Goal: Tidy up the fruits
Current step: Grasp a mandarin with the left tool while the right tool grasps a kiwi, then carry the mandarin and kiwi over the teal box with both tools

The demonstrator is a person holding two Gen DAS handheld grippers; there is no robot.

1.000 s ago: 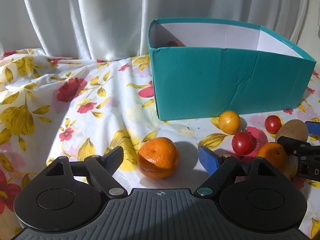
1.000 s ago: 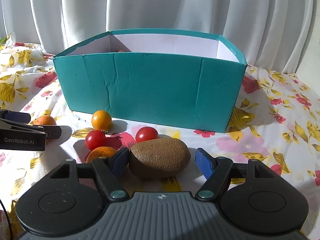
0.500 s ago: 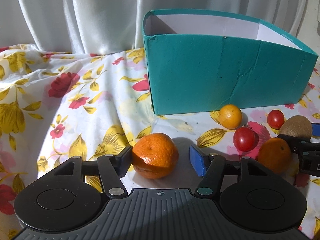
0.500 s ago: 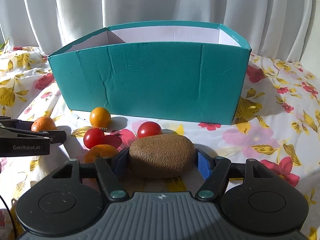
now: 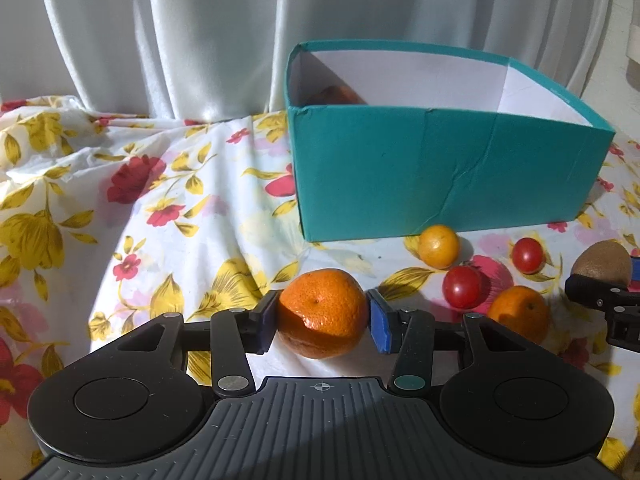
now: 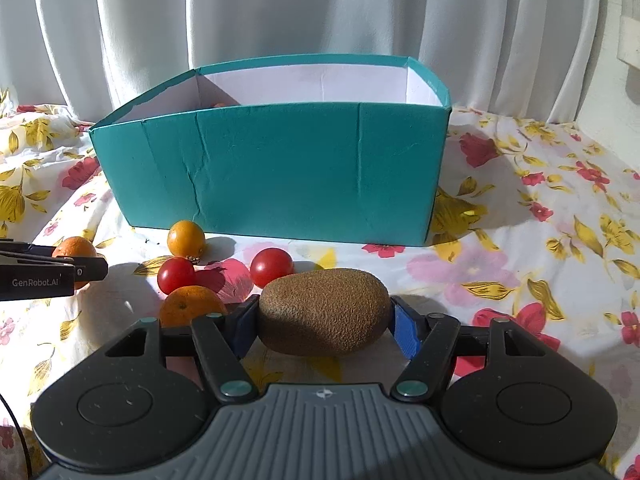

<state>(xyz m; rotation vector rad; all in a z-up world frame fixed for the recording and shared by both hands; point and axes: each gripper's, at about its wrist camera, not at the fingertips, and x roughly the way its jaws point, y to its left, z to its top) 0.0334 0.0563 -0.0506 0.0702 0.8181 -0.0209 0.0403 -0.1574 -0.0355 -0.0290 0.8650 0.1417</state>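
My left gripper (image 5: 322, 322) is shut on an orange mandarin (image 5: 322, 312), held just above the cloth in front of the teal box (image 5: 440, 176). My right gripper (image 6: 324, 326) is shut on a brown kiwi (image 6: 324, 310), low over the cloth before the same box (image 6: 280, 176). On the cloth lie a small yellow-orange fruit (image 6: 186, 238), two cherry tomatoes (image 6: 176, 275) (image 6: 272, 266) and a second mandarin (image 6: 192, 310). An orange fruit (image 5: 334, 96) sits inside the box at its left end. The left gripper shows in the right wrist view (image 6: 92, 270).
A flowered tablecloth (image 5: 160, 208) covers the table, rumpled at the left. White curtains (image 6: 320, 12) hang close behind the box. The right gripper's fingers (image 5: 600, 300) show at the right edge of the left wrist view.
Both grippers closed from open onto their fruit: the left on the mandarin, the right on the kiwi. Both have then risen a little, showing more of the box's inside.
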